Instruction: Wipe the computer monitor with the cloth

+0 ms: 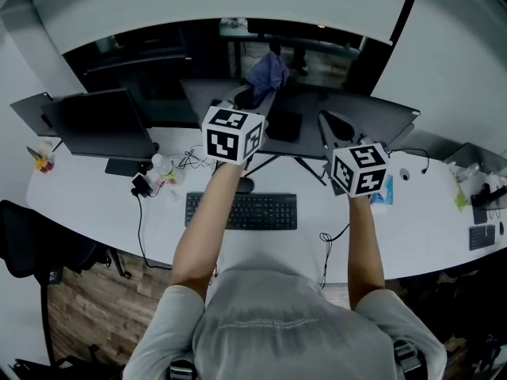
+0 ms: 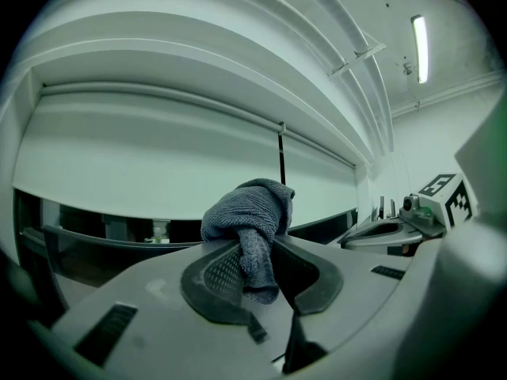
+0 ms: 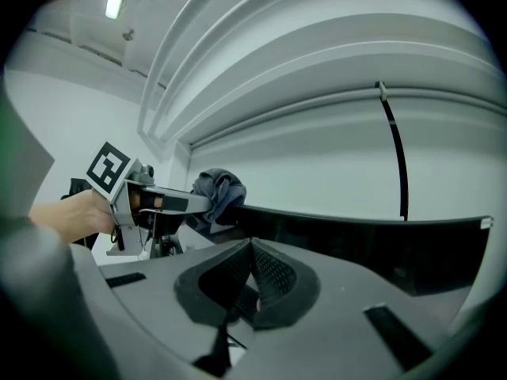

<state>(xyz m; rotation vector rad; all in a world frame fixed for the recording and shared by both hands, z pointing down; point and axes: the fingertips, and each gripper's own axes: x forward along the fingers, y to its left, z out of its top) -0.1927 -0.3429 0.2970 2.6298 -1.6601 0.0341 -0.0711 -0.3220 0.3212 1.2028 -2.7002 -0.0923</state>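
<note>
Pinching the cloth (image 2: 249, 212) in our left gripper (image 2: 257, 250) by the monitor (image 3: 356, 236) top edge, upper centre. Right gripper (image 3: 252, 279) jaws pressed together, empty. Pushing hard, we risk tipping the monitor.

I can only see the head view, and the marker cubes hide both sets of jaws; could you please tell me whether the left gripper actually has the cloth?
Observer: Yes. In the left gripper view the left gripper is shut on the cloth. A fold is pinched between the pads and the rest is bunched above them.
Operator: Thank you. Is the other one carrying anything?
Observer: No. The right gripper view shows the right gripper with its jaws together and nothing between them.
</note>
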